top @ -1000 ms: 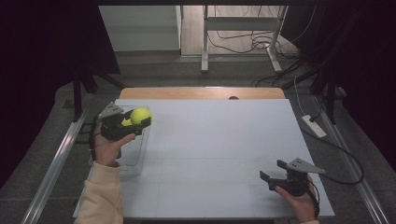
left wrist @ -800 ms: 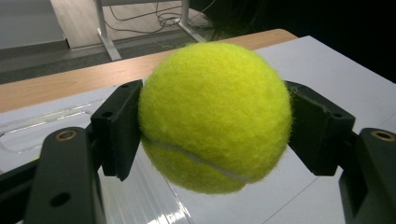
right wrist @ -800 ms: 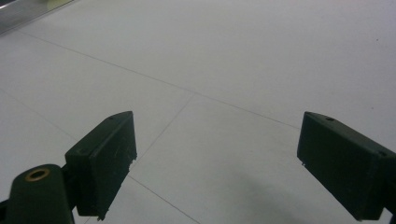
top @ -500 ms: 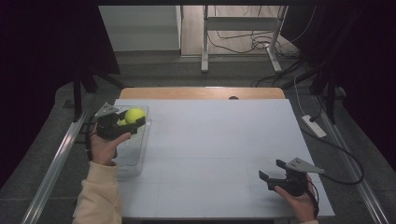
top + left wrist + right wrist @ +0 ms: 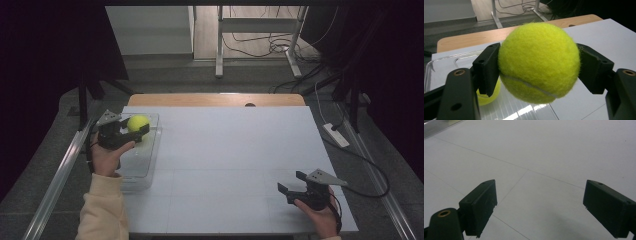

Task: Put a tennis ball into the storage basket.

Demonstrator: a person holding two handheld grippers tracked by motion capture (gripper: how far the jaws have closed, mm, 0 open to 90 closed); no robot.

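A yellow tennis ball (image 5: pixel 137 123) (image 5: pixel 539 62) sits clamped between the black jaws of my left gripper (image 5: pixel 134 131) (image 5: pixel 537 67), held above a clear plastic bin (image 5: pixel 150 165) at the table's left edge. Both pads (image 5: pixel 487 67) press on the ball's sides. A second yellow ball (image 5: pixel 487 96) lies in the bin (image 5: pixel 441 65) beneath, partly hidden by the left jaw. Down at the front right of the white table, my right gripper (image 5: pixel 291 183) (image 5: pixel 539 207) rests with jaws wide apart and nothing between them.
The white table top (image 5: pixel 230 150) has a wooden strip (image 5: pixel 215 99) along its far edge. A metal rail (image 5: pixel 55 175) runs down the left side. A power strip (image 5: pixel 336 135) and cables lie on the floor at right.
The left gripper with the ball has drifted slightly left and toward the front, over the bin. The right gripper has stayed still.
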